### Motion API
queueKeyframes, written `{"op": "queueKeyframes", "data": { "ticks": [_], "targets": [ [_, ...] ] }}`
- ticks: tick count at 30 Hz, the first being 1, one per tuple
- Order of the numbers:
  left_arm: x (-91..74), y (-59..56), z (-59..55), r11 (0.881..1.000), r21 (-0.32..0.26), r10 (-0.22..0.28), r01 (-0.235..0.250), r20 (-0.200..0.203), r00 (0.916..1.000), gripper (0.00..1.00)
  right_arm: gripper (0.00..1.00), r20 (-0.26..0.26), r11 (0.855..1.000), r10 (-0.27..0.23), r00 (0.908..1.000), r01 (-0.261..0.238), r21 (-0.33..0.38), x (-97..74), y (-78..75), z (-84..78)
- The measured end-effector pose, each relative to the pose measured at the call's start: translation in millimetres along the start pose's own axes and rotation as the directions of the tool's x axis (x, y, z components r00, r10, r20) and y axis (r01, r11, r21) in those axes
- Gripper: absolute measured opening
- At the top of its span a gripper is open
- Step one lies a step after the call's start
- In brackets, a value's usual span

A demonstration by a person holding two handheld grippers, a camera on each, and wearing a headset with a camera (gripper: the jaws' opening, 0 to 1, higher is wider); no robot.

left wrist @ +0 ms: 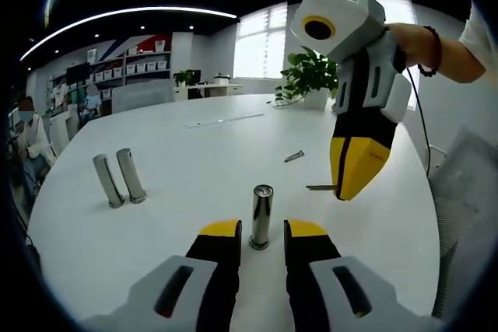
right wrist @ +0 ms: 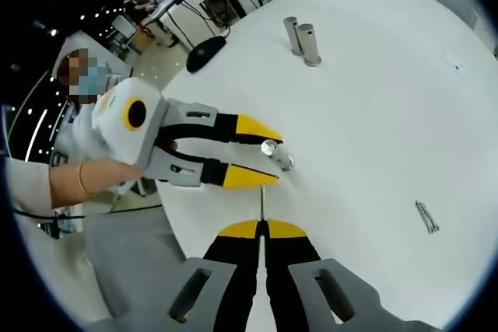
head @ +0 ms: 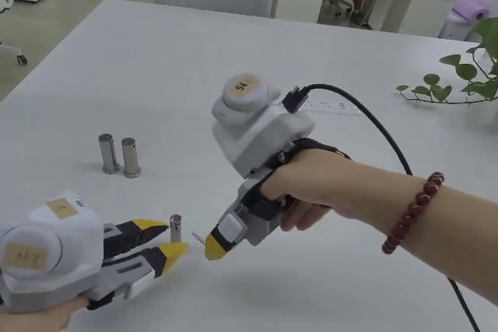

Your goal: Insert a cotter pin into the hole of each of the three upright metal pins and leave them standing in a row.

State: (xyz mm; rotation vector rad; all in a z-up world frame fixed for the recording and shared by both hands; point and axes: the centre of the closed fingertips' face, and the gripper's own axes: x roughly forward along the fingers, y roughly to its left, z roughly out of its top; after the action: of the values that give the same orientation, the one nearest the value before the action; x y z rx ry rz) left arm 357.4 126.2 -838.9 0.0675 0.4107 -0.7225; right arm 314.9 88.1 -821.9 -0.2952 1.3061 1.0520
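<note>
Near me, the cotter pin (right wrist: 262,201) pinched in my right gripper (right wrist: 263,228) may topple the metal pin (left wrist: 262,201); my left gripper (left wrist: 262,229) only flanks it loosely.

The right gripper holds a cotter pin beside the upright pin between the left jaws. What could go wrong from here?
1. The left gripper flanks the metal pin with gaps at both jaws, so a push from the cotter pin could topple it.
2. The right gripper pinches the cotter pin by its very end; missing the hole could twist it loose.
</note>
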Motion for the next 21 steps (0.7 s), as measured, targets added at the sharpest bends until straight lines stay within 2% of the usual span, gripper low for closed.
{"op": "queueKeyframes", "data": {
  "ticks": [15,21],
  "targets": [
    [7.9,0.3,-0.9,1.0,-0.02,-0.019,0.019,0.019,0.9996,0.11,0.02,-0.002,1.0,-0.001,1.0,0.001,0.03,8.4,-3.2,7.0],
    [9.4,2.1,-1.4,0.999,-0.041,-0.012,0.013,0.022,0.9997,0.08,0.02,0.001,0.999,-0.001,1.0,0.001,0.036,10.5,-3.9,9.6]
  ]
}}
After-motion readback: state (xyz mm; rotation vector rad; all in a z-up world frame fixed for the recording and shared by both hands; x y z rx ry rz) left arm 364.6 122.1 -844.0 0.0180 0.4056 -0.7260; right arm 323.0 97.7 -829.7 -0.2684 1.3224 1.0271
